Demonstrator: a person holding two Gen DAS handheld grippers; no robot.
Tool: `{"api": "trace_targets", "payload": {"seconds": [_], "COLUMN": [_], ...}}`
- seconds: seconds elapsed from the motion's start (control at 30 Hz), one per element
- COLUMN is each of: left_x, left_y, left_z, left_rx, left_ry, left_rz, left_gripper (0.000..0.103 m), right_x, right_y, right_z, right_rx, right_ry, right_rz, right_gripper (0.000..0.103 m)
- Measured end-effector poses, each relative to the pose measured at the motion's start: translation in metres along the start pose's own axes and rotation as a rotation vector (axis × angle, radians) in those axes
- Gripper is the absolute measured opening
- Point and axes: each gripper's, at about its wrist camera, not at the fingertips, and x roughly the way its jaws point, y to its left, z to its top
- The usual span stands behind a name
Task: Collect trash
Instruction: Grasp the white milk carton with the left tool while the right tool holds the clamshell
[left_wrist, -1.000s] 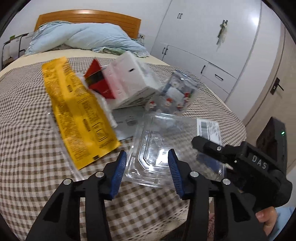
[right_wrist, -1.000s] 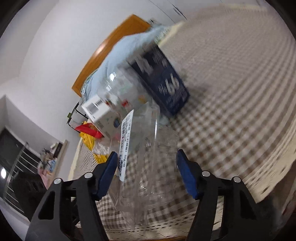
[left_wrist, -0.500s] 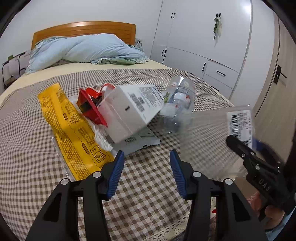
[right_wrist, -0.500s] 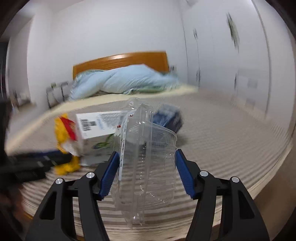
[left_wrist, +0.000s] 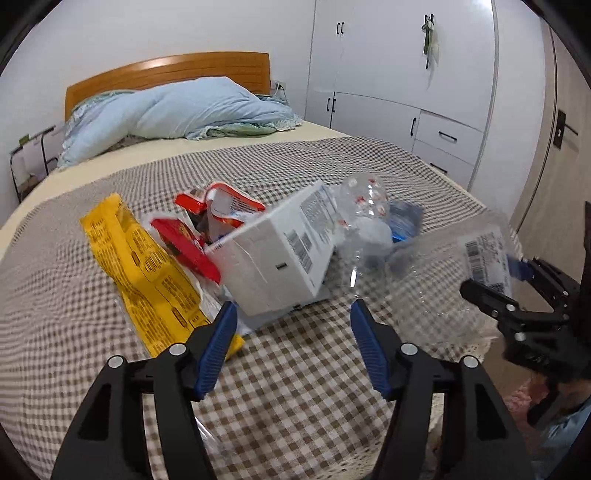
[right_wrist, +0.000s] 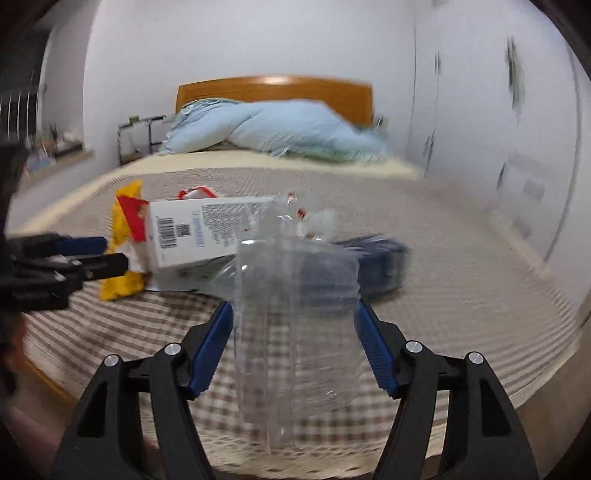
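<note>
My right gripper (right_wrist: 295, 332) is shut on a clear plastic clamshell container (right_wrist: 295, 325) and holds it in the air over the bed's near edge. It shows in the left wrist view (left_wrist: 443, 280) with a barcode label, held by the right gripper (left_wrist: 495, 280) at the right. My left gripper (left_wrist: 290, 336) is open and empty, low over the checkered blanket (left_wrist: 295, 387), just in front of a trash pile: a white box (left_wrist: 277, 254), a yellow wrapper (left_wrist: 147, 273), red packaging (left_wrist: 184, 240), a crushed clear bottle (left_wrist: 365, 218), a blue pack (left_wrist: 406, 221).
The bed has a blue duvet (left_wrist: 173, 110) and a wooden headboard (left_wrist: 166, 74) at the far end. White wardrobes (left_wrist: 406, 74) stand to the right. A metal rack (left_wrist: 29, 162) stands at the left.
My right gripper lifted the clear container off the blanket and carried it right, away from the pile. My left gripper pulled back and rose a little.
</note>
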Motion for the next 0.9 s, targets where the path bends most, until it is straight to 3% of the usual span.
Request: {"api": "trace_targets", "payload": {"seconds": [0.07,0.13,0.3,0.5,0.63,0.9], "left_x": [0.002,0.005,0.018,0.054,0.100,0.158], "left_y": [-0.001,-0.004,-0.018,-0.057,-0.080,-0.096], "left_z": [0.007,0.015,0.032,0.044,0.046,0.065], "left_rx": [0.025,0.063,0.187,0.365,0.539,0.653], "left_ry": [0.006,0.016,0.063,0.169,0.288,0.475], "left_rz": [0.025,0.052,0.125,0.239,0.404,0.517], "left_gripper": [0.067,0.072,0.077,0.079,0.079,0.082], "right_x": [0.009,0.017,0.009,-0.013,-0.023,-0.033], "right_y": [-0.013,-0.021,-0.035,-0.050,-0.066,-0.106], "right_z": [-0.004,-0.008,-0.018,-0.024,-0.029,-0.038], "right_rx": [0.092,0.150,0.180,0.180,0.202,0.280], "right_ry": [0.055,0.077,0.043,-0.050,-0.107,-0.135], "right_rz": [0.078,0.102,0.142,0.113,0.071,0.019], "right_gripper": [0.066,0.066,0.057,0.056,0.056,0.056]}}
